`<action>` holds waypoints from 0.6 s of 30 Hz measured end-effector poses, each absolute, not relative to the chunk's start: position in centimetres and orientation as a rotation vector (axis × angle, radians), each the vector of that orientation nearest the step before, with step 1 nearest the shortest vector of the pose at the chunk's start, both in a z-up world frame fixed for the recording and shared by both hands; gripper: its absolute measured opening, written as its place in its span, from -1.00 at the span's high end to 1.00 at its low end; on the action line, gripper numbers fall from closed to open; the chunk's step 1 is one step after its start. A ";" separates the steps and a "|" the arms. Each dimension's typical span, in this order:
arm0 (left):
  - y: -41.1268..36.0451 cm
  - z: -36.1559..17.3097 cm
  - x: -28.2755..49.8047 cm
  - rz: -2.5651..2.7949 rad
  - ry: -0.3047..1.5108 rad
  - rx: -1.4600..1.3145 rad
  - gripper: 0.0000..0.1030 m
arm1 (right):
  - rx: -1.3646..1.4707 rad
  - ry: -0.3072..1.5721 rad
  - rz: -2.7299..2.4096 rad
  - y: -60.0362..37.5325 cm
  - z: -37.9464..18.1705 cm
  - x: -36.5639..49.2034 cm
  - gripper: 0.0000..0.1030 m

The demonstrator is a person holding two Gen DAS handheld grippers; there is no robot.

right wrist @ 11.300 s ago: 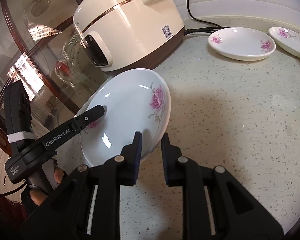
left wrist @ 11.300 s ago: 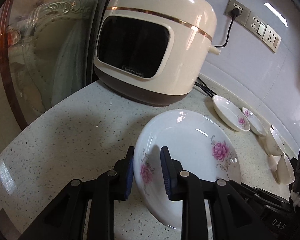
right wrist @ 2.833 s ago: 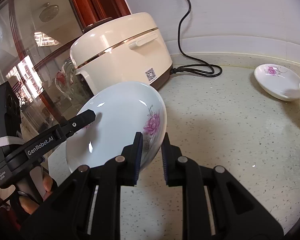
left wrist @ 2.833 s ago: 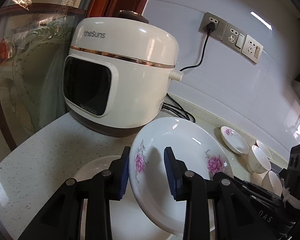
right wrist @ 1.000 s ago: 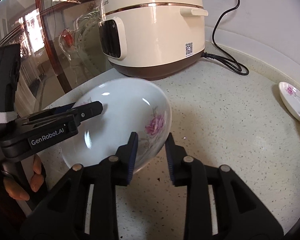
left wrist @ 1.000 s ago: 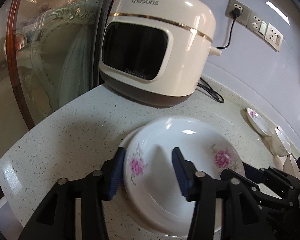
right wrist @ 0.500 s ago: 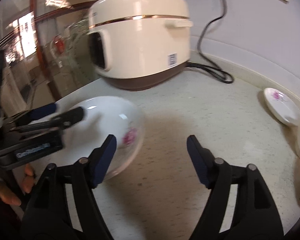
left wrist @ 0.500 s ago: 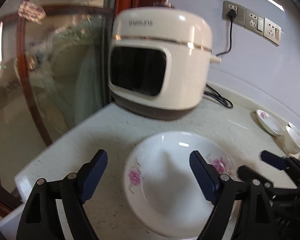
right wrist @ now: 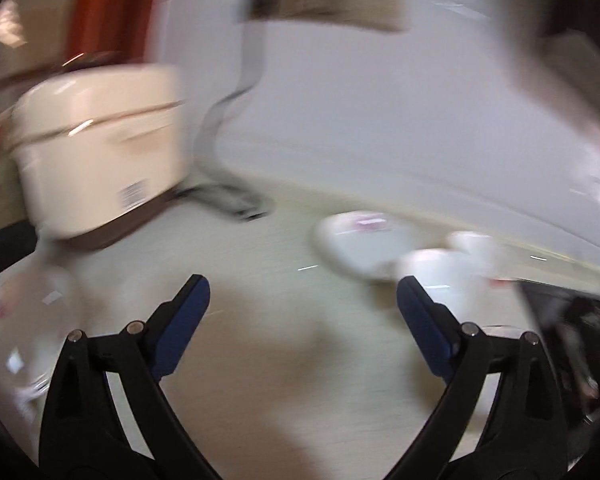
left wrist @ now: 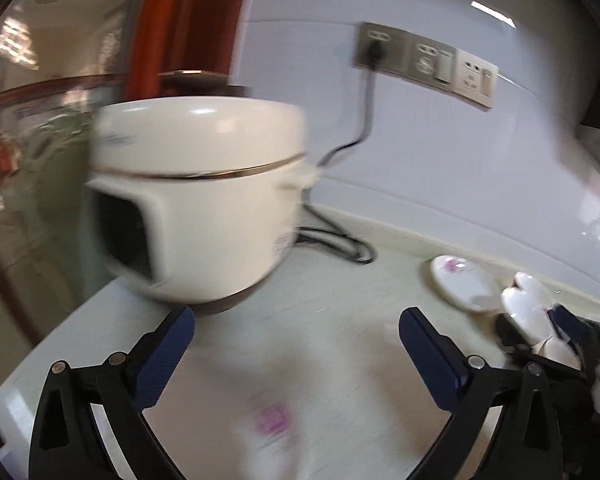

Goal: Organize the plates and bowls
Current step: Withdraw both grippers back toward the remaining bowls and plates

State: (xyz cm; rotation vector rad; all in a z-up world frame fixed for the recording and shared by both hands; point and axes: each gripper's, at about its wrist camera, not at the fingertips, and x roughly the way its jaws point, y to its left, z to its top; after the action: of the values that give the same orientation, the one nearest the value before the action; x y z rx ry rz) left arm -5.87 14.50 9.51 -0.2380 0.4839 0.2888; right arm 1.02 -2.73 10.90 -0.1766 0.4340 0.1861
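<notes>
Both views are motion-blurred. My left gripper (left wrist: 296,336) is open and empty above the stacked white flowered plates (left wrist: 284,428), which lie low between its fingers. A small flowered plate (left wrist: 462,286) and white bowls (left wrist: 526,302) sit at the far right by the wall. My right gripper (right wrist: 302,306) is open and empty over bare counter. The stacked plates (right wrist: 24,320) lie to its left. The small plate (right wrist: 360,246) and the bowls (right wrist: 452,258) lie ahead to its right.
A cream rice cooker (left wrist: 196,208) stands at the back left, its cord (left wrist: 340,246) running to wall sockets (left wrist: 424,64). A glass panel (left wrist: 28,168) borders the counter's left edge. The cooker also shows in the right wrist view (right wrist: 96,152).
Both grippers let go of the large flowered plate on the stack and opened wide. Both have lifted and swung right, toward the small plate and bowls.
</notes>
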 end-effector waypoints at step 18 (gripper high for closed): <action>6.1 2.4 17.3 0.075 0.757 -0.448 -0.99 | 0.058 0.383 -0.069 -11.0 12.3 3.2 -0.85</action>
State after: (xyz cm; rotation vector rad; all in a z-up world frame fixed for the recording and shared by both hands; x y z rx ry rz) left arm 17.32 6.09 2.38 -0.4479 0.7574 0.0753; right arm 3.15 -11.02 12.27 0.0584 0.3832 -0.0687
